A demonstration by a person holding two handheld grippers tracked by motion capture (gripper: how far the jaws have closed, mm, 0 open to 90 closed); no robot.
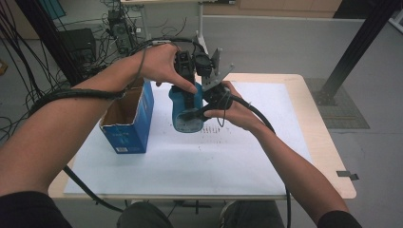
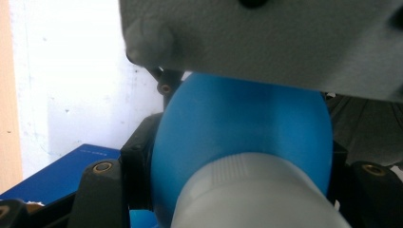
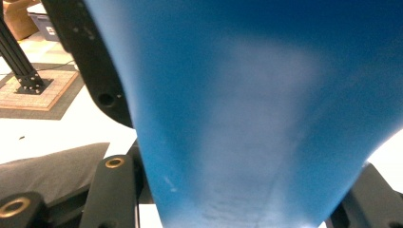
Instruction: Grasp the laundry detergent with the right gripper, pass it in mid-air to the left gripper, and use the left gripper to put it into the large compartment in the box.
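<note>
Mostly white sheet (image 1: 190, 161) w/ cables (image 1: 28, 38) behind.

Bottle (image 1: 185, 114) above the sheet (image 1: 237, 156), right of the open box (image 1: 130, 118)

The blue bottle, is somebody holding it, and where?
Yes. Both tools hold the blue bottle up over the table: the left tool grips up near its white cap, the right tool grips its body.

blue bottle (image 1: 183, 113) — base behind hands
</note>
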